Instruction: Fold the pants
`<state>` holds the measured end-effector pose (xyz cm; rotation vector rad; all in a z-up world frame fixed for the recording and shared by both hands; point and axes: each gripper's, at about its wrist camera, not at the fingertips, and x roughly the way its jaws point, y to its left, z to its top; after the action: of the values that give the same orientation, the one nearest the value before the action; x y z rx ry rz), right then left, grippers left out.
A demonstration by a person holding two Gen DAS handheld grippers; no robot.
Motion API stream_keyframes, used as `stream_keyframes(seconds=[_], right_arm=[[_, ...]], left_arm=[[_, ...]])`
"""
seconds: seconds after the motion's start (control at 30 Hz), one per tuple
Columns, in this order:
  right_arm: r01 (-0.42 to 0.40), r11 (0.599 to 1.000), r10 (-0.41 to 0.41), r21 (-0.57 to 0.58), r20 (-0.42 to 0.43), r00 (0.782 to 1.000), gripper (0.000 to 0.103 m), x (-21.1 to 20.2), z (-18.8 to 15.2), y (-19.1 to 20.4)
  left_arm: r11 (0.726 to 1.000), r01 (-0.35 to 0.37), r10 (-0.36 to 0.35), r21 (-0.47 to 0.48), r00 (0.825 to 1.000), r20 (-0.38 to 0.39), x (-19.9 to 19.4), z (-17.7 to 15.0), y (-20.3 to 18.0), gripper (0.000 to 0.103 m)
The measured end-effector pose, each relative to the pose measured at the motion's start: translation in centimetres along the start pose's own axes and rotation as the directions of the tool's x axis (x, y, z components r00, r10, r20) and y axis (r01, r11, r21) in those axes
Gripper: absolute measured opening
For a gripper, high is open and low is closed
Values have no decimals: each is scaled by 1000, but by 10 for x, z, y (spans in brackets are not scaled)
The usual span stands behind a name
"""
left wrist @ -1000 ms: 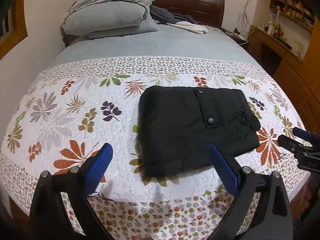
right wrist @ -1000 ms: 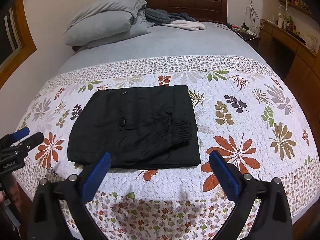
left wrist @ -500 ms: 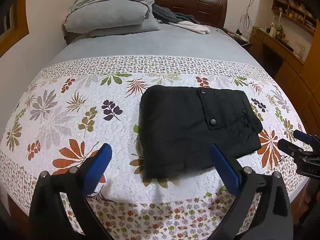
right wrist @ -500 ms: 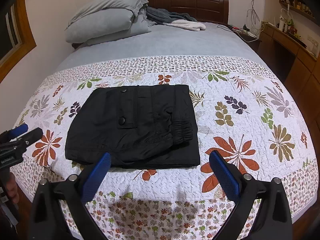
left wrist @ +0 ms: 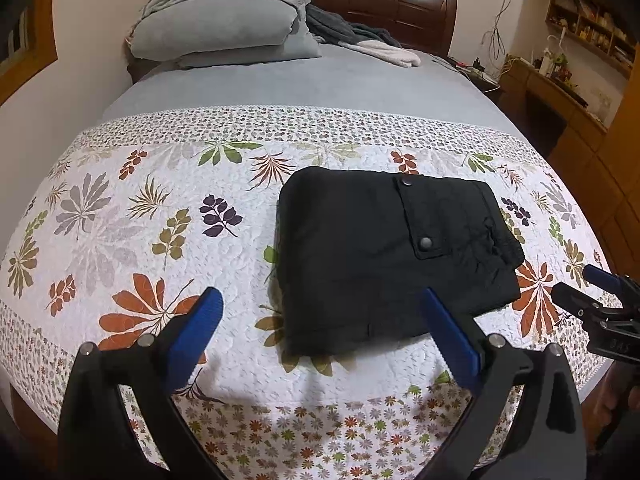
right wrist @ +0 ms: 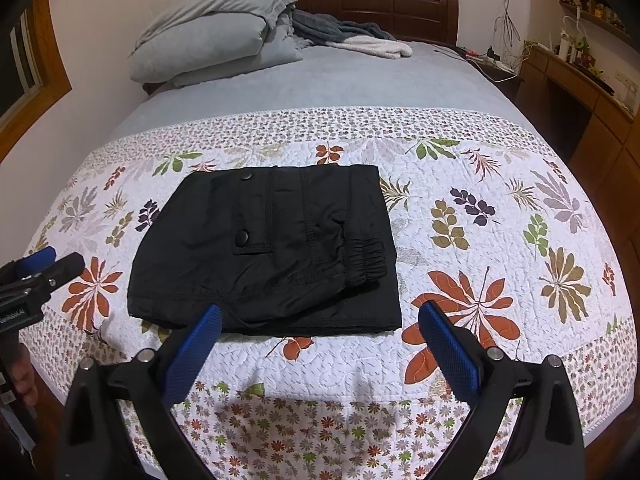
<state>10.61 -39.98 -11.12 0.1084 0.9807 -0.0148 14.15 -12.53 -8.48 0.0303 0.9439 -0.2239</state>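
- Black pants (left wrist: 390, 256) are lying folded into a compact rectangle on the quilt (left wrist: 120, 240), near the foot edge of the bed and roughly midway across it.
- Two snap buttons are showing on a pocket flap (right wrist: 252, 216) on the top layer, and the gathered elastic band (right wrist: 366, 258) is sitting at the right side of the stack in the right wrist view.
- The left gripper (left wrist: 320, 322) is hanging over the foot edge of the quilt with its blue pads (left wrist: 198, 330) spread wide, gripping nothing and touching no cloth.
- The right gripper (right wrist: 320, 338) is hovering just short of the pants' near edge, its pads (right wrist: 450, 350) likewise spread wide and empty.
- Each gripper is showing at the edge of the other's view, one on either side of the pants.
- Grey pillows (right wrist: 208, 48) are lying stacked at the head of the bed, with a dark blanket (right wrist: 332, 30) and a pale towel (right wrist: 380, 46) crumpled beside them.
- A wooden headboard (right wrist: 400, 4) is standing behind, and a wooden desk (right wrist: 576, 80) is running along the right wall.
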Motion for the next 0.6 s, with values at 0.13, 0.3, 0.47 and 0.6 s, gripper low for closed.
stream_keyframes(seconds=[0.13,0.3,0.47,0.6], right_arm=[[-3,1000,3,-4,-7,1000,99,3,0,1],[-5,1000,5,-6,-10,1000,99,5,-1,1],[-7,1000,7,-3,-16,1000,99,8,0,0],[-9,1000,9,-2,-19,1000,99,10,0,-1]], left_arm=[[1000,1,-1,-3,1000,-4,1,0,1,99],[1000,4,-4,4,1000,1,1,1,0,99],[1000,-3,3,21,1000,11,1,1,-2,99],[1000,-7,7,28,1000,9,1,1,-3,99]])
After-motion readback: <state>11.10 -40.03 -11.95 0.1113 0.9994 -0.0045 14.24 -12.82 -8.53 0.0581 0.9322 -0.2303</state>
